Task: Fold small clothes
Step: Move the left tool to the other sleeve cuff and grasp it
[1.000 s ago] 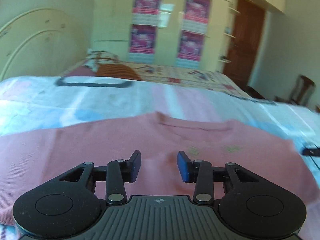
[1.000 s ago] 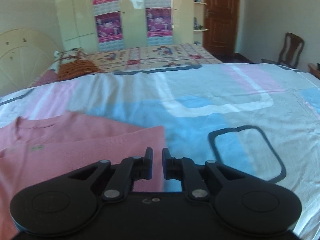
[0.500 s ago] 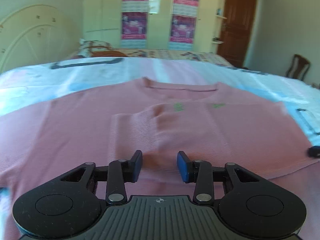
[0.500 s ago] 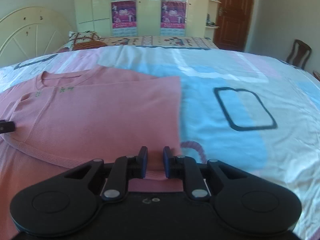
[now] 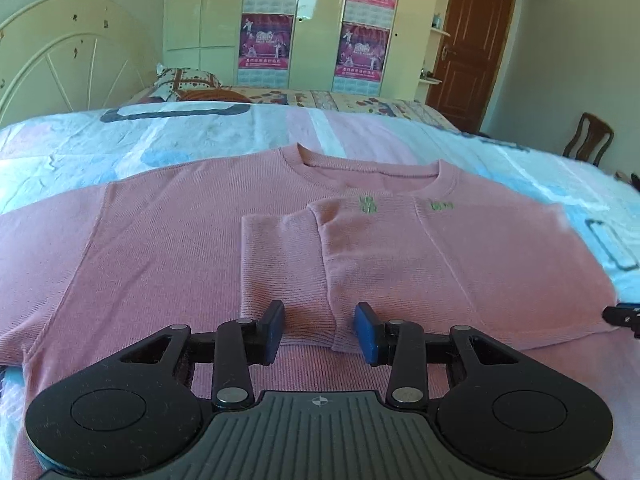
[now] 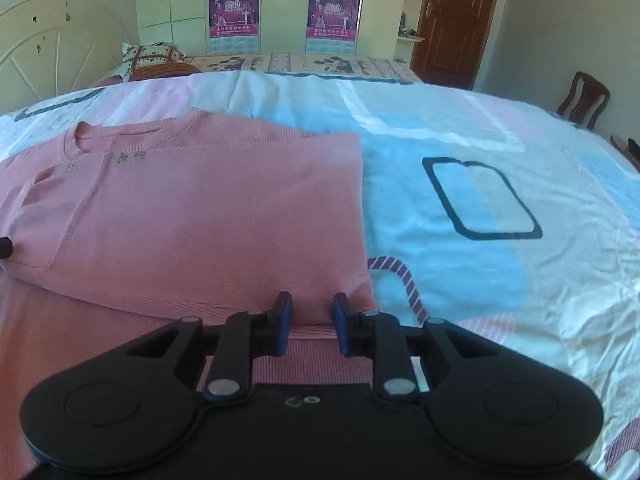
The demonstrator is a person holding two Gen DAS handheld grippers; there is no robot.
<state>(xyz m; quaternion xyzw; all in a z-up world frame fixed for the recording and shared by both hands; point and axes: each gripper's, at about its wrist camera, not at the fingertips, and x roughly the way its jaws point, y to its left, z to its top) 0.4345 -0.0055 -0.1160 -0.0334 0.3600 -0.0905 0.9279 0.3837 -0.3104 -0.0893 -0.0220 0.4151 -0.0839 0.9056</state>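
Now pink sweater (image 5: pixel 168 248) lies flat on bed (image 6: pixel 500 184), neck away from me, right side with sleeve folded across chest. My left gripper (image 5: pixel 319 330) hovers at folded cuff (image 5: pixel 288 292), jaws open, empty. My right gripper (image 6: pixel 309 322) sits at lower right fold edge, jaws parted, holding nothing. I judge first side fold done; next move: take left side, fold inward.

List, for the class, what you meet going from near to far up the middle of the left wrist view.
left tongs → folded-in sleeve cuff → green embroidery → shirt collar → patterned bedsheet → second bed → wardrobe with posters.
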